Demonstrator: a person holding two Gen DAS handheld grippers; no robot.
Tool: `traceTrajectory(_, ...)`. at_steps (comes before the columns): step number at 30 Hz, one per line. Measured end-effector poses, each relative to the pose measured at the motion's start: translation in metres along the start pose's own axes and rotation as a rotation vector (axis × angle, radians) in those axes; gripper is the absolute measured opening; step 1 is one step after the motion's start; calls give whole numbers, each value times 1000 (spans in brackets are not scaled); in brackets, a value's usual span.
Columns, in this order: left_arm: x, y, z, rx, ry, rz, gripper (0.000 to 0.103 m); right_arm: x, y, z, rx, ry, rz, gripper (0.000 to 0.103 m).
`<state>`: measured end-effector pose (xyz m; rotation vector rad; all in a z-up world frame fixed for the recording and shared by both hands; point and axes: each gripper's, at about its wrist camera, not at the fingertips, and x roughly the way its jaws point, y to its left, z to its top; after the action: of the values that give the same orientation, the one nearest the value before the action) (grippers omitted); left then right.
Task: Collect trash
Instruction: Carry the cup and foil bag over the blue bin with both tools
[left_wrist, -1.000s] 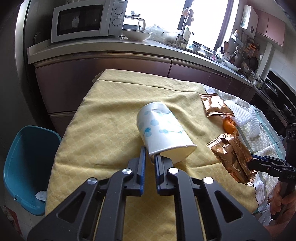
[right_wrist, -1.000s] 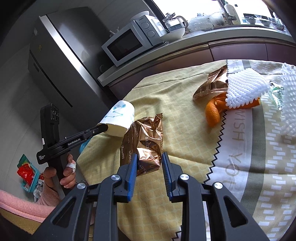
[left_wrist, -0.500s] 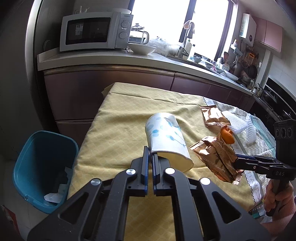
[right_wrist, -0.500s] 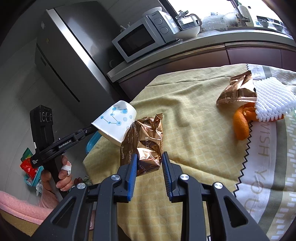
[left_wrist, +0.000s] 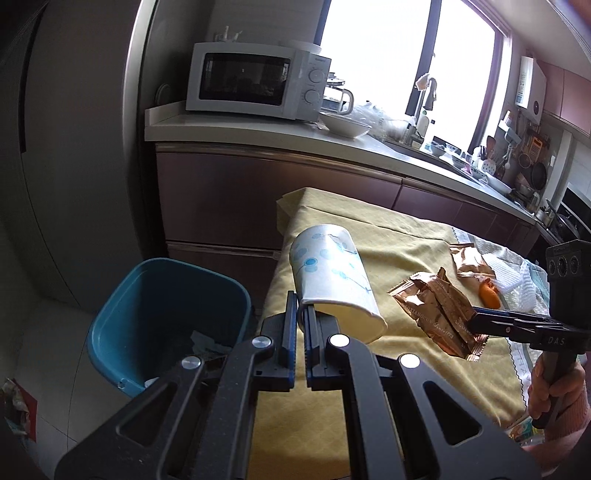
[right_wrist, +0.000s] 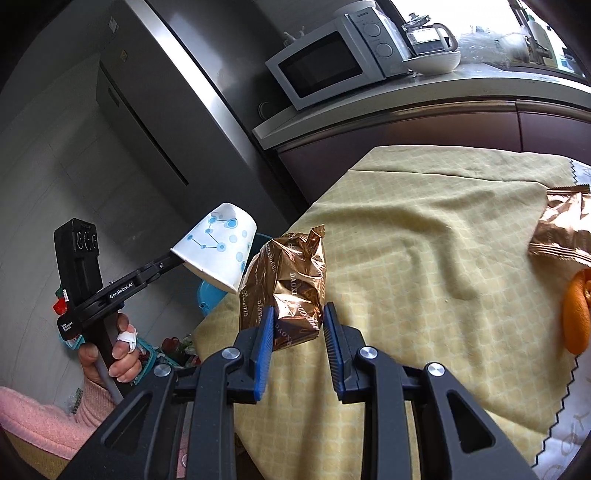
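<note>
My left gripper (left_wrist: 300, 314) is shut on the rim of a white paper cup with blue dots (left_wrist: 332, 280) and holds it in the air over the table's left edge, beside the blue trash bin (left_wrist: 166, 317) on the floor. My right gripper (right_wrist: 298, 325) is shut on a crumpled brown foil snack wrapper (right_wrist: 290, 284) and holds it above the yellow tablecloth (right_wrist: 424, 240). The cup (right_wrist: 218, 247) also shows in the right wrist view and the wrapper (left_wrist: 436, 310) in the left wrist view.
A second brown wrapper (right_wrist: 561, 232), orange peel (right_wrist: 576, 317) and white foam netting (left_wrist: 513, 273) lie further right on the table. The bin holds some paper scraps. A counter with a microwave (left_wrist: 255, 81) stands behind, a fridge (right_wrist: 147, 110) to the left.
Both grippers have lifted their items and moved left towards the bin side of the table. The cup now hangs at the table's left edge near the bin.
</note>
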<state>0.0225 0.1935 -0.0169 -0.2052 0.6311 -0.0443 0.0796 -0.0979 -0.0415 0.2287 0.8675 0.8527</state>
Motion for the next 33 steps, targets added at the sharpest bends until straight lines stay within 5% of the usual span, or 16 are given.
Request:
traceTrajectory(15, -22, 80, -2, -102, -18, 162, 4, 69, 47, 43, -98, 71, 80, 25)
traceTrajectory(33, 2, 125, -14, -169, 47, 254, 4, 141, 88, 69, -168, 160, 65, 25)
